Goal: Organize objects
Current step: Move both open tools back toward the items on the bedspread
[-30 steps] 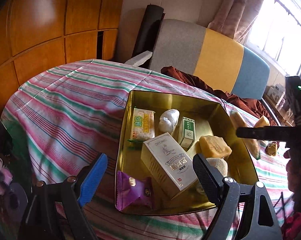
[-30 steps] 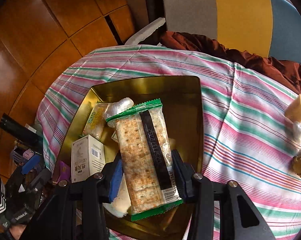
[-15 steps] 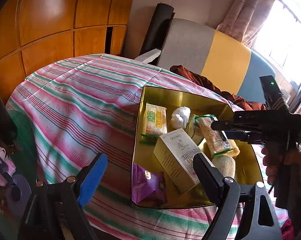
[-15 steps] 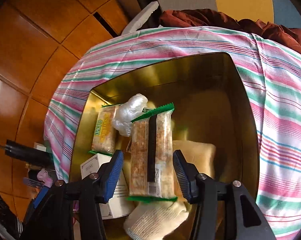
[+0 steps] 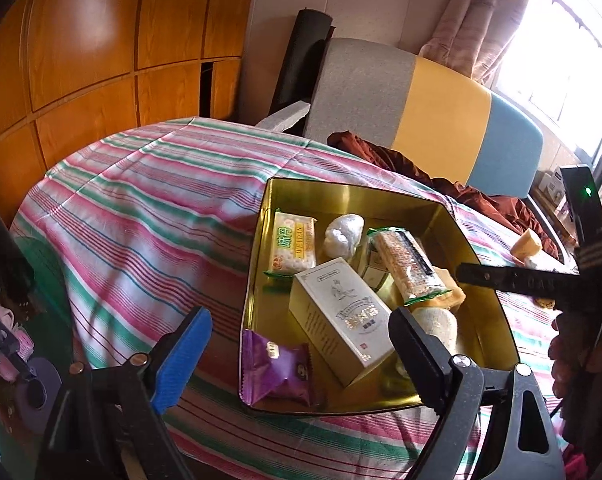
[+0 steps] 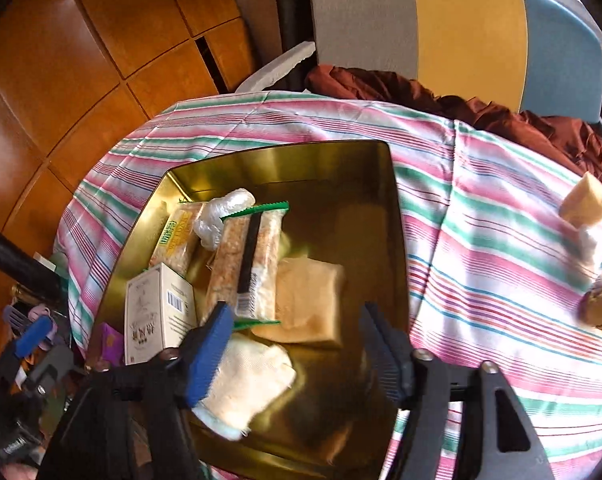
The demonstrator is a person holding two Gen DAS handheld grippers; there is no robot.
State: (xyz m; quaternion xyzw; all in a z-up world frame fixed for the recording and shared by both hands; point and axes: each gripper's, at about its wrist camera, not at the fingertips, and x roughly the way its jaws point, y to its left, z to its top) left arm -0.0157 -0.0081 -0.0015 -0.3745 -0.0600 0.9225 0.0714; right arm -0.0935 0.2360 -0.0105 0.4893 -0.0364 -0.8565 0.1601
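Observation:
A gold tin tray (image 5: 341,196) (image 6: 385,200) sits on the striped tablecloth. In it lie a green-edged cracker pack (image 5: 407,266) (image 6: 249,264), a white box (image 5: 341,316) (image 6: 157,312), a yellow biscuit pack (image 5: 295,242), a white plastic wad (image 5: 343,234), a purple packet (image 5: 277,368), a yellow sponge (image 6: 309,300) and a white cloth (image 6: 249,384). My right gripper (image 6: 297,356) is open and empty above the tray, just behind the cracker pack. My left gripper (image 5: 301,356) is open and empty at the tray's near edge.
On the cloth right of the tray lie a yellow sponge wedge (image 6: 585,200), a white wad (image 6: 591,242) and a small brown toy (image 6: 601,308). A grey, yellow and blue chair back (image 5: 421,104) with a brown cloth stands behind the table. Wooden panels line the left.
My right gripper opened and let go of the cracker pack, which now lies in the tray over the sponge. The right gripper has drawn back. The left gripper stayed open.

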